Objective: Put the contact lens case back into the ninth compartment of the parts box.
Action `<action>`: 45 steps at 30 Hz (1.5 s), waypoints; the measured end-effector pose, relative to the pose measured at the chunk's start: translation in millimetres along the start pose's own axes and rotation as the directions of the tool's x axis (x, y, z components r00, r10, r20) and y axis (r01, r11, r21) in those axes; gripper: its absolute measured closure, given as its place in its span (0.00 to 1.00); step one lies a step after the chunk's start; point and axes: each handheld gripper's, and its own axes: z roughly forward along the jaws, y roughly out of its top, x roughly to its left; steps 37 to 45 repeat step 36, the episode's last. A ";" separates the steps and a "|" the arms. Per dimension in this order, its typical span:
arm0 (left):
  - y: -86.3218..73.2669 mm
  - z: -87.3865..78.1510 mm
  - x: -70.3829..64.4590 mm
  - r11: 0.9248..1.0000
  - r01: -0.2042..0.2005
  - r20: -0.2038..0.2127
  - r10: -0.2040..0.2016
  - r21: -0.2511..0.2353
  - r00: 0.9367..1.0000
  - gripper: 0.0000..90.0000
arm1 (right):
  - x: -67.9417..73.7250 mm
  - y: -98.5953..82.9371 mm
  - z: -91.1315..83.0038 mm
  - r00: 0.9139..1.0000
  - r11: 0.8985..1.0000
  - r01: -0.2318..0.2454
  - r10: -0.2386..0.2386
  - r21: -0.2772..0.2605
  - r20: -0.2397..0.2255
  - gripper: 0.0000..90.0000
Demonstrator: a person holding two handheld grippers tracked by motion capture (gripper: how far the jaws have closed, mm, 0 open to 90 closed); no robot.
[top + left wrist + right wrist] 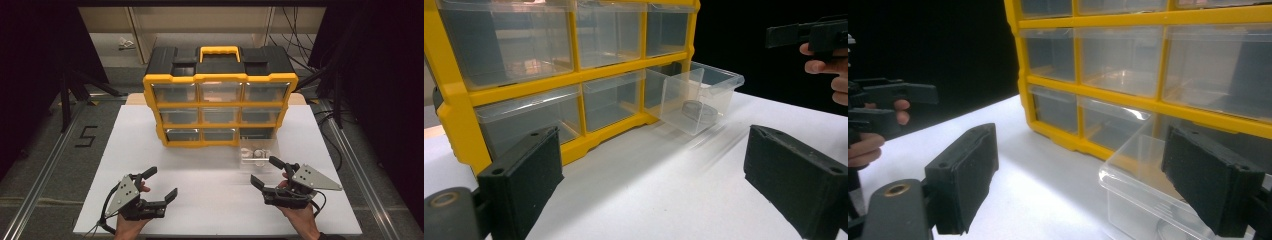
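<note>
**Both grippers spread wide and empty before a nine-drawer organiser, one drawer pulled out**

Left gripper (159, 183), low left of the high view: jaws wide apart, clamping nothing, held in a hand (131, 222) rising from the bottom edge, grey three-cornered plate on top. Right gripper (267, 171), low right of that view: jaws likewise spread, empty, gripped by the other hand (300, 215). Both resting over the white table (210, 200), well apart from each other.

Just above the right gripper's upper jaw in the high view: a clear plastic drawer (259, 151), pulled out from the bottom-right slot of the yellow and black organiser (220, 95), near the jaw tip; touching or not cannot be told from above. Small pale contents inside, too blurred there to name.

From the left gripper view: own black fingers (524, 180) at the lower corners, bare white tabletop between them; the open drawer (696, 97) at centre right, well beyond the jaws, with a round greyish disc-like item (696, 111) lying on its floor, plain here and only a smudge from above. Right gripper (809, 35) at the upper right edge.

From the right gripper view: the drawer (1143, 175) close in at lower right, its near rim between the two pads (965, 175), nearer the right-hand one, apparently not pinched. Left gripper (893, 95) at the left edge against the dark. Organiser front (1148, 60) across the upper frame, remaining drawers shut. Black top and yellow carry handle (220, 52) plain from the high view alone.
</note>
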 end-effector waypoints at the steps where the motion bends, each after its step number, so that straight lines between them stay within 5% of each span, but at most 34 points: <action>1: 0.0 0.0 0.0 1.000 0.000 0.000 0.000 0.000 1.000 0.09 | 0.0 0.0 0.0 1.000 1.000 0.000 0.000 0.000 0.000 0.18; 19: -0.3 -0.1 0.8 1.000 0.005 0.002 -0.005 0.000 1.000 0.09 | 7.2 -14.1 1.1 1.000 0.998 0.019 -0.019 0.052 -0.003 0.17; 45: -0.2 -0.1 0.9 1.000 0.005 0.003 -0.005 0.001 1.000 0.09 | 4.9 -12.9 1.1 1.000 0.999 0.025 -0.025 0.045 0.009 0.16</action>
